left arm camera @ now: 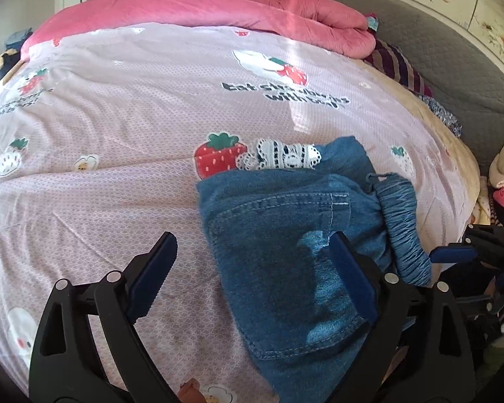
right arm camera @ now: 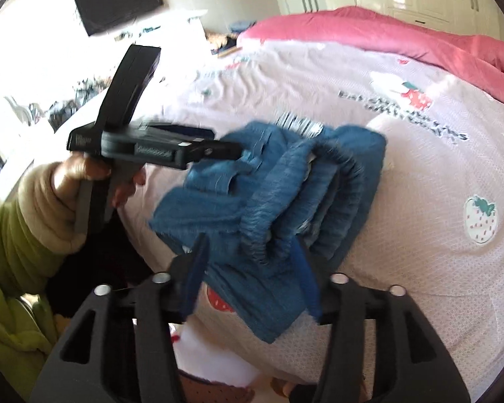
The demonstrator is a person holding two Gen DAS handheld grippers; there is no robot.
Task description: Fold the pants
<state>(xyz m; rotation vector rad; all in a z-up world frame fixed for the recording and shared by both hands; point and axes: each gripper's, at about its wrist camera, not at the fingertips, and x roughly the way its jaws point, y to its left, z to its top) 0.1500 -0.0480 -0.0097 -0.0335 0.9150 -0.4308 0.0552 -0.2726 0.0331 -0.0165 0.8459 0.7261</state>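
Blue denim pants (left arm camera: 285,235) lie folded in a bundle on the bed, near its right edge, with white lace trim (left arm camera: 282,154) poking out at the far side. The elastic waistband (right arm camera: 268,215) faces the right wrist camera. My left gripper (left arm camera: 252,248) is open wide. Its right finger (left arm camera: 349,268) hovers over the denim and its left finger (left arm camera: 158,265) is over bare sheet. My right gripper (right arm camera: 248,252) is open too, blurred, its fingers apart on either side of the waistband's near edge without pressing on it. A hand holds the left gripper (right arm camera: 225,144) above the bundle's left side.
The bed has a pink strawberry-print sheet (left arm camera: 117,134) and a rolled pink quilt (left arm camera: 252,10) at the far end. A grey headboard cover (left arm camera: 453,67) and a striped cloth (left arm camera: 400,67) are on the right. A dark TV (right arm camera: 117,0) hangs on the wall beyond the bed.
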